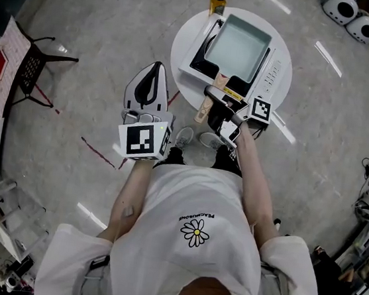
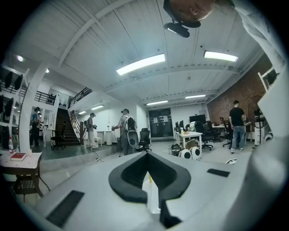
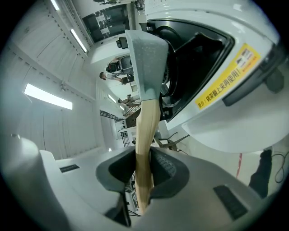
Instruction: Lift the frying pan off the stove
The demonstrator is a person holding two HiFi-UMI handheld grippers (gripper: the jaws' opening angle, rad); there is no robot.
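Note:
A square, pale blue-grey frying pan (image 1: 240, 47) sits on a white stove with a black top (image 1: 202, 57) on a round white table (image 1: 185, 37). Its wooden handle (image 1: 203, 111) points toward me. My right gripper (image 1: 217, 109) reaches in level from the near side and is shut on that handle. In the right gripper view the handle (image 3: 146, 135) runs between the pads of the right gripper (image 3: 145, 169) up to the pan's grey bracket (image 3: 146, 67), beside the stove's yellow label (image 3: 226, 85). My left gripper (image 1: 157, 67) hangs left of the table, shut and empty; the left gripper (image 2: 148, 155) faces the open room.
A small bottle of yellow liquid (image 1: 218, 1) stands at the table's far edge. A black chair (image 1: 31, 68) stands far left. White rounded devices (image 1: 351, 14) lie on the floor at the top right. Several people (image 2: 126, 131) stand far off in the room.

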